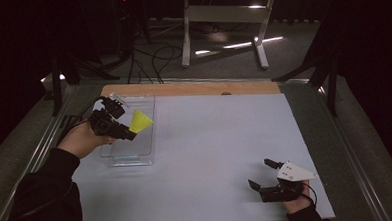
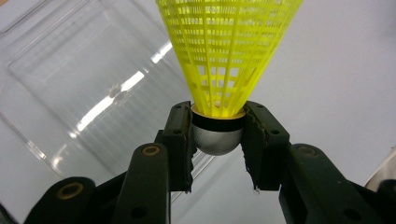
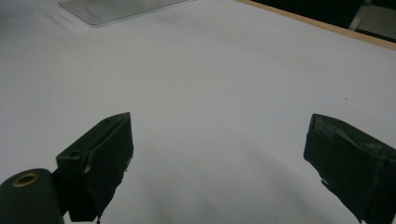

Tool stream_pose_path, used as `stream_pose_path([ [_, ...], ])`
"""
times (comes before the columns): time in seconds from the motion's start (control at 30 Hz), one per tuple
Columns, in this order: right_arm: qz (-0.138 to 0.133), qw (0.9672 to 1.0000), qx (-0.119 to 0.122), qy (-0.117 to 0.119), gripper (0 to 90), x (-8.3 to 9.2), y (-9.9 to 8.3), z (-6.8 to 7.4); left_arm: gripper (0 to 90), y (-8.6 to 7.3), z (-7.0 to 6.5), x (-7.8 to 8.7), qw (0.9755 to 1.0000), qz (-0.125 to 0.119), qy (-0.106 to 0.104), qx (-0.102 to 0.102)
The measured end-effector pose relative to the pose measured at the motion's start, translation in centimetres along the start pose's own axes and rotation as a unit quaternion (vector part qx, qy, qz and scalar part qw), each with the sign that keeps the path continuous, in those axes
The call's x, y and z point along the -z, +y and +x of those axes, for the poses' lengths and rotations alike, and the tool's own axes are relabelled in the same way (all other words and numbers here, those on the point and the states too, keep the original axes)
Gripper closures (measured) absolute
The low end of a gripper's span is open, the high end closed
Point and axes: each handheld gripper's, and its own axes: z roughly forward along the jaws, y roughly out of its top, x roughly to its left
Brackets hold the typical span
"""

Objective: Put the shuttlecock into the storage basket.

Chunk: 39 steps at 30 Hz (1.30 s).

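While my left hand-held gripper (image 2: 218, 140) pinches the yellow shuttlecock (image 2: 224, 51) by its round cap over the clear tray (image 1: 130, 131), upper left, it may slip out. My right hand-held gripper (image 1: 268, 173) waits wide open and empty, lower right.

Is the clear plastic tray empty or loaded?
Empty, as far as shown. The clear rectangular plastic tray holds nothing visible; the yellow mesh shuttlecock is above it, clamped by its grey cap in the left hand-held gripper.
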Motion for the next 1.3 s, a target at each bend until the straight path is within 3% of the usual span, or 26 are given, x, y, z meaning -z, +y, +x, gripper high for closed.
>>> stream_pose_path([
  [0.4,0.001,1.0000,0.002,0.000,8.2,-0.1,0.0,0.0,65.8,-2.7,1.5,-0.4,0.9998,-0.001,0.000,0.019],
  [0.7,0.004,1.0000,0.003,0.001,8.3,-0.1,0.0,0.0,65.7,-3.9,2.2,-1.3,0.9997,-0.002,0.004,0.023],
  [1.03,0.002,1.0000,0.002,0.001,8.3,-0.1,0.0,0.0,65.7,-5.4,3.8,-1.5,0.9989,0.005,0.030,0.037],
  [1.3,0.004,1.0000,0.003,0.003,8.3,-0.1,0.0,0.0,65.7,-6.3,4.5,-2.0,0.9986,0.012,0.032,0.041],
])
